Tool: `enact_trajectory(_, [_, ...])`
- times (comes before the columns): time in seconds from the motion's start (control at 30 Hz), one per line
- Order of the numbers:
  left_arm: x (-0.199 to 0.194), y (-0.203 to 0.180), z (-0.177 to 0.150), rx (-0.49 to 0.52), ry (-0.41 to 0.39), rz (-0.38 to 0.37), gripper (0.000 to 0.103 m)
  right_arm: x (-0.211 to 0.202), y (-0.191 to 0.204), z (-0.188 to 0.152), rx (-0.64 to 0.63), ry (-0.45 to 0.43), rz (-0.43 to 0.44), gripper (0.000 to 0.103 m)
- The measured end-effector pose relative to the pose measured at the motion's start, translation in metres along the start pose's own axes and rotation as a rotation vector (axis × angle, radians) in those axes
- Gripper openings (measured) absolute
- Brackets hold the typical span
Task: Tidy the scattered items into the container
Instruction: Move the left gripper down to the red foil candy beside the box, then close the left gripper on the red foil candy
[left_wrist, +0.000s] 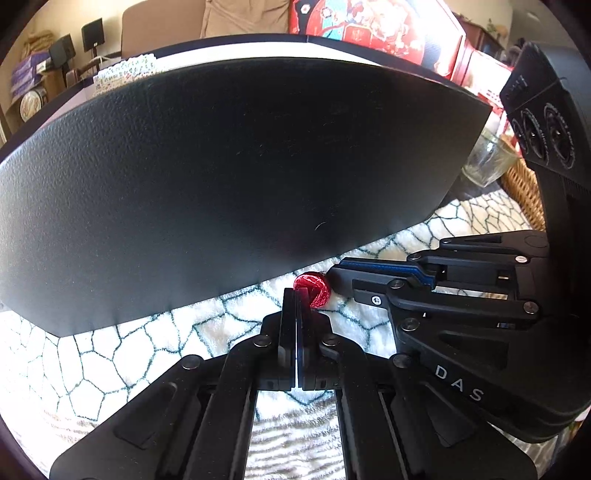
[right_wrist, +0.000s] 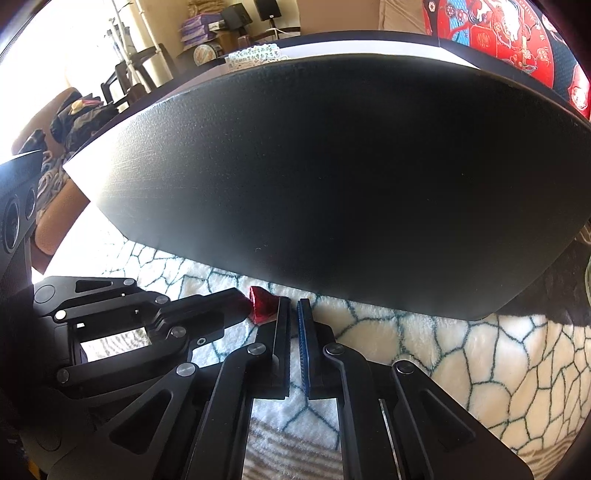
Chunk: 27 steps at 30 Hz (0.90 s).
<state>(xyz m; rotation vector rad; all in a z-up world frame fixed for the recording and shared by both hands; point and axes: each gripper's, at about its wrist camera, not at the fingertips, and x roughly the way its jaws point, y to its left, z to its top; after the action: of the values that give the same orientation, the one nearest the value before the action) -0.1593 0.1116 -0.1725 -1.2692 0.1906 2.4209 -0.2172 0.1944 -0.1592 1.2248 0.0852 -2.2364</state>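
1. Nearest in the left wrist view, the left gripper (left_wrist: 296, 295) has its jaws pressed flat together with nothing between them; its tips rest just in front of a small red foil-wrapped sweet (left_wrist: 312, 290).
2. In the right wrist view, the right gripper (right_wrist: 294, 306) is all but closed too, only a thin slit showing between its pads, and empty. The sweet (right_wrist: 263, 303) sits just to the left of its tips, touching or nearly touching the outer side of the left finger.
3. The sweet lies on a white fleecy blanket (left_wrist: 122, 354) with a dark web pattern, wedged between the two grippers' tips and right at the foot of the black box wall (left_wrist: 236, 173).
4. My reading: the step in hand is picking this sweet up, and neither gripper holds it yet.
5. The next move calls for one gripper to spread its jaws, straddle the sweet and pinch it, then lift it over the tall wall. The other gripper crowds the spot and may need to back off.
6. Beyond the wall, a pale inner rim (left_wrist: 236, 48) shows; the box's inside is hidden.
7. Further right stand a glass (left_wrist: 487, 158) and a wicker basket (left_wrist: 524, 192).
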Motion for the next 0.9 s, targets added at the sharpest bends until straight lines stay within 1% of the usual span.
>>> enact_trajectory(0.2, [-0.001, -0.003, 0.002, 0.016, -0.003, -0.002, 0.001, 0.003, 0.001, 0.009, -0.021, -0.001, -0.012, 0.003])
enact_trajectory(0.3, [0.000, -0.001, 0.003, 0.039, -0.001, 0.030, 0.001, 0.006, 0.002, 0.005, -0.011, 0.019, -0.036, 0.003])
enact_trajectory(0.4, [0.005, 0.005, 0.001, 0.046, 0.004, 0.061, 0.001, 0.006, 0.000, 0.007, 0.017, 0.018, -0.021, 0.003])
enact_trajectory(0.47, [0.006, 0.005, 0.000, 0.063, -0.005, 0.049, 0.001, 0.007, 0.002, 0.008, 0.014, 0.019, -0.012, 0.005])
enact_trajectory(0.53, [0.006, 0.001, 0.001, 0.086, -0.007, 0.025, 0.001, 0.009, 0.005, 0.009, 0.003, 0.021, -0.010, 0.005])
enact_trajectory(0.6, [0.008, -0.003, 0.002, 0.099, -0.004, 0.026, 0.001, 0.010, 0.006, 0.010, 0.002, 0.019, -0.010, 0.005])
enact_trajectory(0.7, [0.010, -0.003, 0.005, 0.090, -0.002, 0.025, 0.001, 0.009, 0.004, 0.010, 0.026, 0.021, -0.002, 0.006])
enact_trajectory(0.8, [0.011, 0.000, 0.006, 0.081, -0.003, 0.024, 0.001, 0.007, 0.009, 0.009, 0.017, 0.037, -0.011, 0.006])
enact_trajectory(0.9, [0.013, -0.005, 0.003, 0.101, -0.005, 0.028, 0.001, 0.010, 0.017, 0.009, -0.020, 0.044, -0.045, 0.005])
